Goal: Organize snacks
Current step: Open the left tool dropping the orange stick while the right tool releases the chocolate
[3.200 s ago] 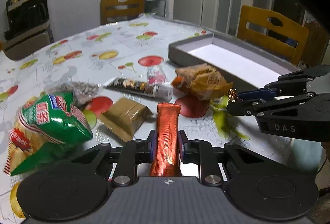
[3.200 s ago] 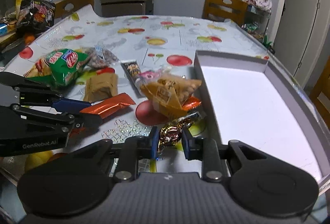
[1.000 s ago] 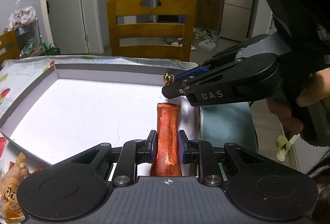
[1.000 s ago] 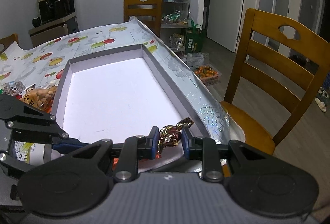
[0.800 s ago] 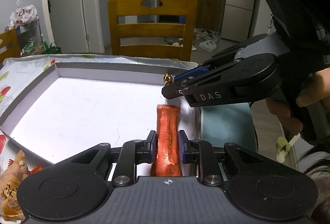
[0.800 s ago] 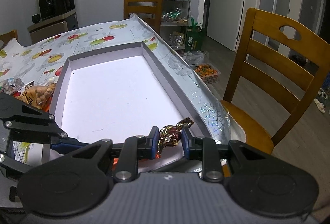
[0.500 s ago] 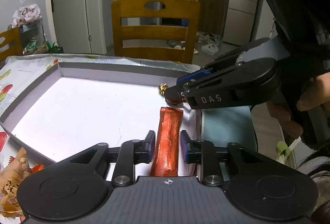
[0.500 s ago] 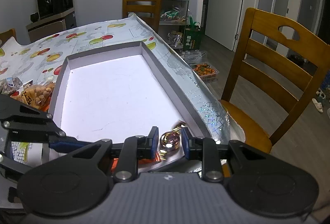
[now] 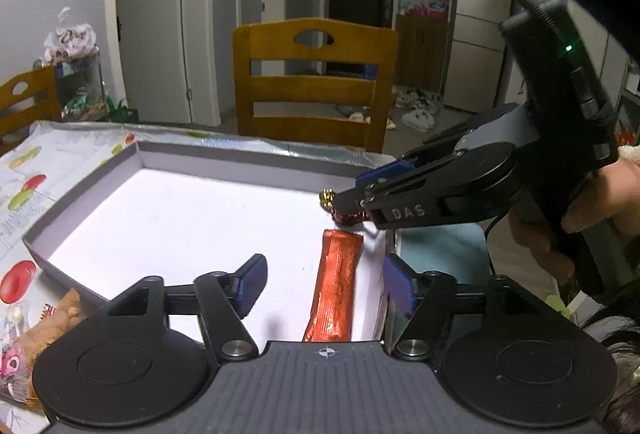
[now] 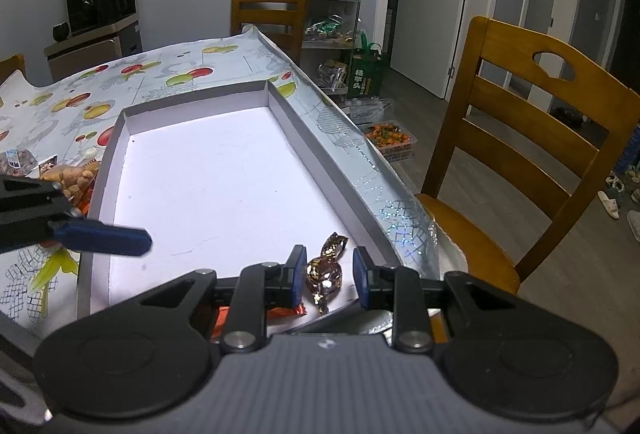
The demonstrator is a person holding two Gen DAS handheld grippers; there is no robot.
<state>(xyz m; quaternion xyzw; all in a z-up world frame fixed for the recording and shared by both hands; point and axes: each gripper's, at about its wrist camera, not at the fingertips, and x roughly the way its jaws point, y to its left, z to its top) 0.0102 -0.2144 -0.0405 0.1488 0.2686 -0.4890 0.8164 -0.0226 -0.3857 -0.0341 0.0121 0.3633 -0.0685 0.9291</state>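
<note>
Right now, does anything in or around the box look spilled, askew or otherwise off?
Nothing stands out. The orange snack bar lies flat inside the grey box near one corner, with the foil-wrapped candy beside it. Both wrappers look intact. Other snacks wait on the tablecloth.

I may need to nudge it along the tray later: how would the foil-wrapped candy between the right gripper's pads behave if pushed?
The foil-wrapped candy looks small and rounded, so probably light and apt to roll or skid on the tray's smooth floor. Its twisted foil ends look crinkly, likely to crumple under pressure.
</note>
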